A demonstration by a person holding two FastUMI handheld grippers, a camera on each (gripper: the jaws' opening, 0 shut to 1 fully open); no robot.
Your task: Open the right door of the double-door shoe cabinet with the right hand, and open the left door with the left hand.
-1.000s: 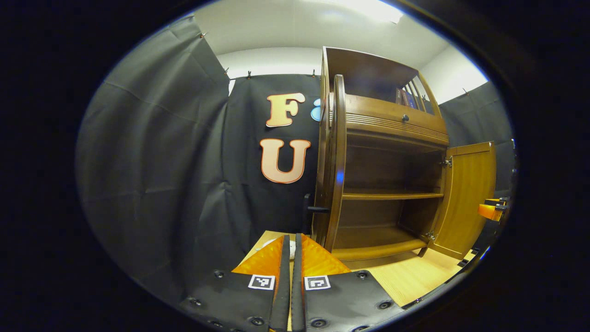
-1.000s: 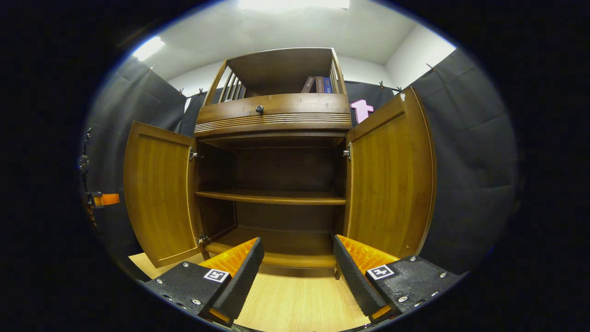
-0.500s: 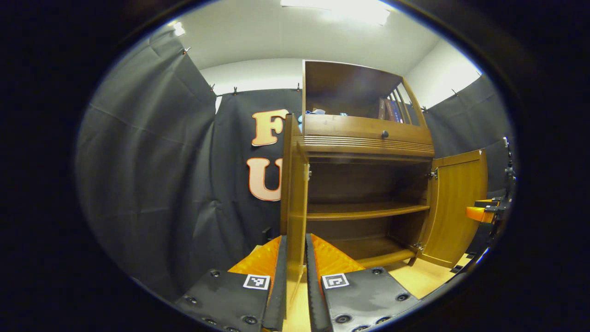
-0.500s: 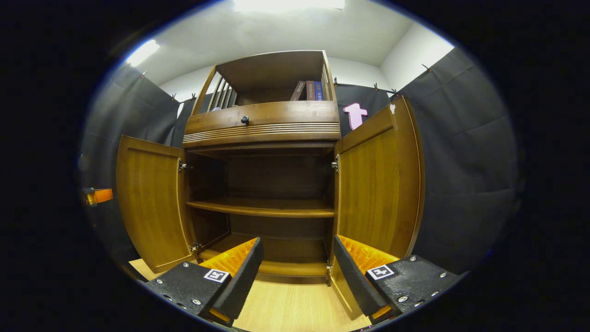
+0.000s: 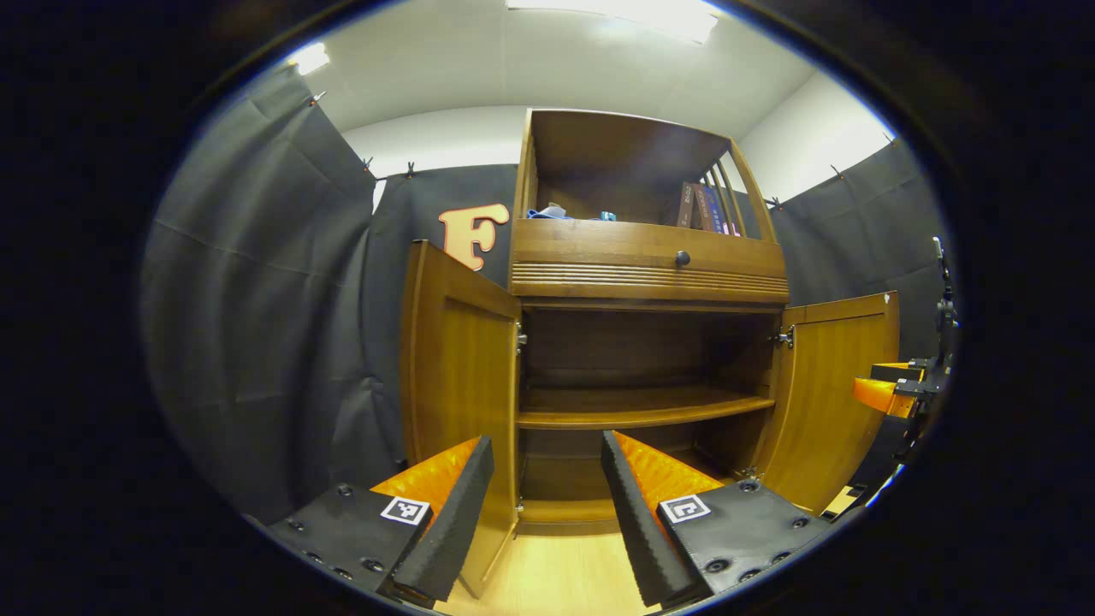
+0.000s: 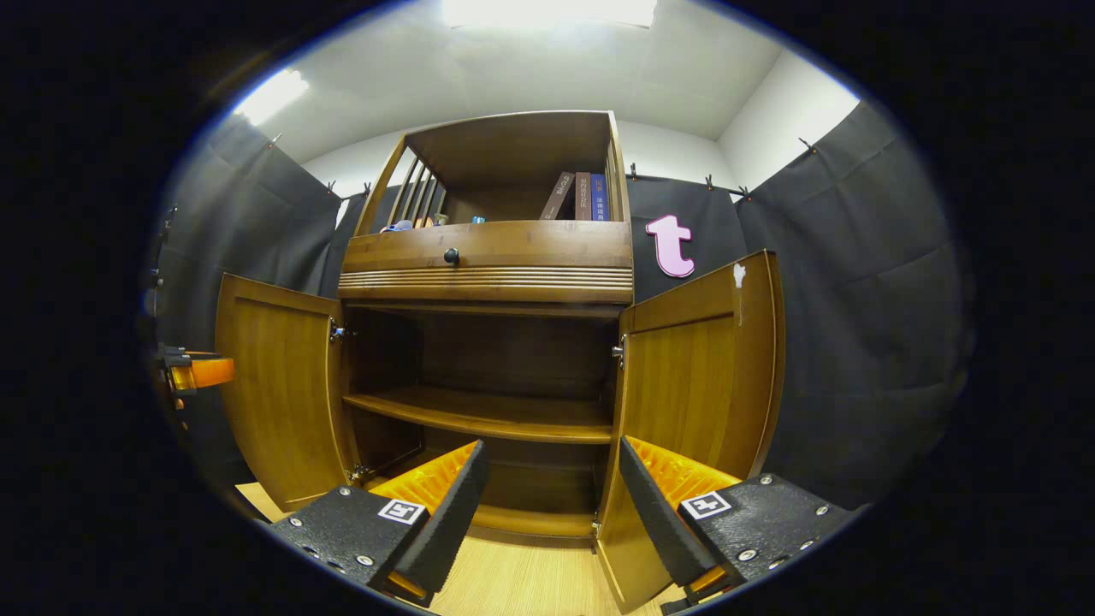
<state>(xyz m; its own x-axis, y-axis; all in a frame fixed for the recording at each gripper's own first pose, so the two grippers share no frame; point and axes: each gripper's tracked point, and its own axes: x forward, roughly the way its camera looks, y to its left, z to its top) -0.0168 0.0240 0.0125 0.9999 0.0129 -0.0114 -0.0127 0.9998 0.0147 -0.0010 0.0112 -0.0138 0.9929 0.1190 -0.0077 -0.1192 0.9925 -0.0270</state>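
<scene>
I see both doors swung open: the left door (image 5: 458, 376) and right door (image 6: 697, 376). My left gripper (image 5: 543, 505) and right gripper (image 6: 552, 505) gape wide, holding nothing, before the shoe cabinet (image 6: 488, 342).

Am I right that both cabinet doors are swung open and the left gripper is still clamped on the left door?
Not quite. Both the left door and the right door are swung open, but the left gripper is not clamped on anything: the left gripper view shows its fingers spread apart, clear of the door.
</scene>
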